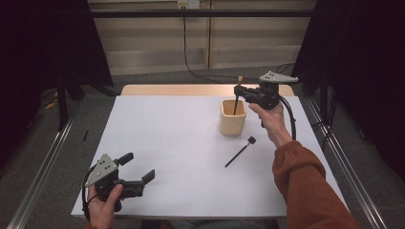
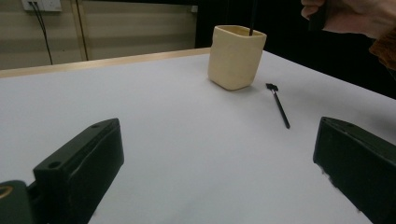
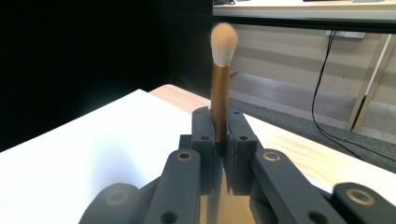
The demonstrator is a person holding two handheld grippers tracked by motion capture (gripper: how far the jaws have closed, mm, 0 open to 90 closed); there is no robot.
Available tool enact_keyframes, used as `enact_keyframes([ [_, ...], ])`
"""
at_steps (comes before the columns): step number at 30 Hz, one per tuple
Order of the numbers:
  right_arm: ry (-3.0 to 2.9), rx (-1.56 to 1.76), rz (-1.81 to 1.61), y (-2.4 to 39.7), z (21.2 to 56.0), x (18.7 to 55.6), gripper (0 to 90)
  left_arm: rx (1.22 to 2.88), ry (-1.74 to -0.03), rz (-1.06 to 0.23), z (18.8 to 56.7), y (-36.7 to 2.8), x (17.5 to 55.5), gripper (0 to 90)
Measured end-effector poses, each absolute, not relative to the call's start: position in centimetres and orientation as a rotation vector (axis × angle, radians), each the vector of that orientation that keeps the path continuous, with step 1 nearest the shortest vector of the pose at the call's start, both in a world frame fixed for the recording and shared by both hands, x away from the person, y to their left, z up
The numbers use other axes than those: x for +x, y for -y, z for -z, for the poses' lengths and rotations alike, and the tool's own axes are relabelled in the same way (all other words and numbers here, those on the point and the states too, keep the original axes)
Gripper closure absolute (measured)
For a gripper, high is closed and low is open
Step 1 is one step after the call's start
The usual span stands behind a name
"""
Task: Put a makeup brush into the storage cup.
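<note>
A cream square cup [image 1: 232,117] [image 2: 236,56] stands on the white table toward the back right. My right gripper [image 1: 237,90] [image 3: 218,135] hovers just over it, shut on a makeup brush [image 1: 238,98] [image 3: 221,88] held upright, pale bristles on top, its dark handle reaching down into the cup. A second, thin black brush [image 1: 240,151] [image 2: 279,104] lies flat on the table in front of the cup. My left gripper [image 1: 138,171] rests at the near left corner, open, with nothing between its jaws.
The white table top [image 1: 172,143] has a wooden strip along its far edge. Metal rails run along the floor on both sides. A black cable hangs down the back wall from a socket [image 1: 187,4].
</note>
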State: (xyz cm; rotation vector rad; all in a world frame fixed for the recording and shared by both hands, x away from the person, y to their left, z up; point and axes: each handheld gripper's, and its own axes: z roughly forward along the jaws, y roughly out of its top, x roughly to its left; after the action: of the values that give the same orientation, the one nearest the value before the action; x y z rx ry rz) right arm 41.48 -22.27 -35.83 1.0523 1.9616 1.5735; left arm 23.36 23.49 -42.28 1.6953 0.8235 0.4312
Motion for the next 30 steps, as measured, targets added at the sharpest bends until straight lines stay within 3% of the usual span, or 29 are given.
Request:
enact_keyframes([
  [30, -1.985, 1.089, -1.556, 22.3, 38.9, 41.4, 84.0, 1.683, -0.822, -0.442, 42.2, -23.7, 23.4, 1.5],
])
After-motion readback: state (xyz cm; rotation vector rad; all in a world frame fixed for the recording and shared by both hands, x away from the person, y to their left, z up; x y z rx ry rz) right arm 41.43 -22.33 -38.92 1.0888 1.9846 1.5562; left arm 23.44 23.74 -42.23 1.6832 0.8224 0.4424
